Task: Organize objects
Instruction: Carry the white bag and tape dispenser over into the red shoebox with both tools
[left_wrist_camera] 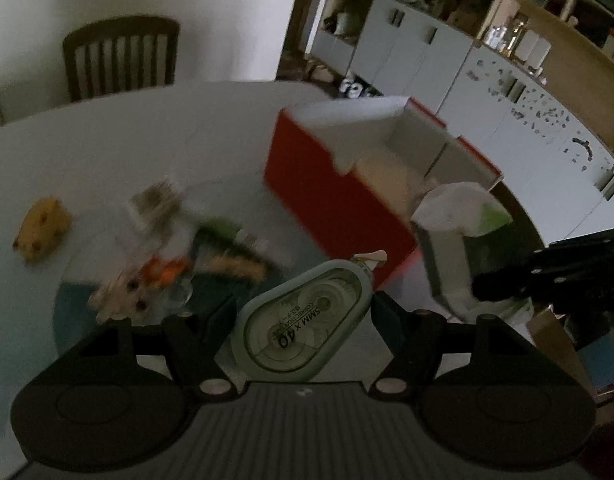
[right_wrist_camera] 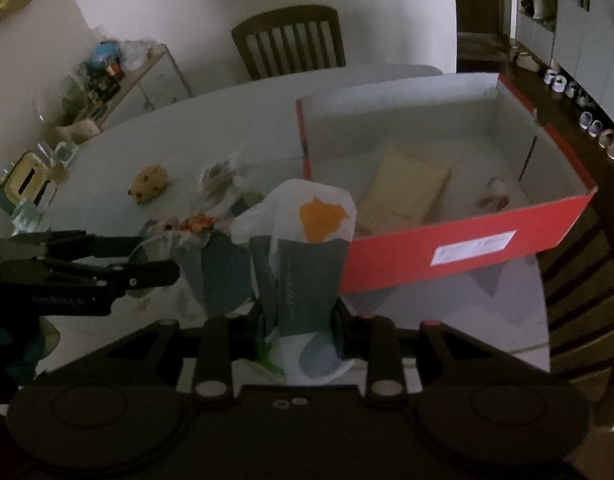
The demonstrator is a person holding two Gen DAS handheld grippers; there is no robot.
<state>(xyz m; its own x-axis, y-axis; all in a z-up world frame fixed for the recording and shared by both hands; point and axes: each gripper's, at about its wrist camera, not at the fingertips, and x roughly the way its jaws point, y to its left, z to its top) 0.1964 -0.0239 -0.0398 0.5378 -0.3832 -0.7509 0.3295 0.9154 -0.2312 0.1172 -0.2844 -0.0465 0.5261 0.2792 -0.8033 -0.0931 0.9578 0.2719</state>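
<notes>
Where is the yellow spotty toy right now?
The yellow toy lies alone on the white table, far left in the left wrist view, left of the clutter pile.

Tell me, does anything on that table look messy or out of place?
Yes. A jumble of small items lies loose on the white table left of the red box, blurred, so I cannot name most. A yellow spotted toy sits apart. The box holds only a few things.
</notes>
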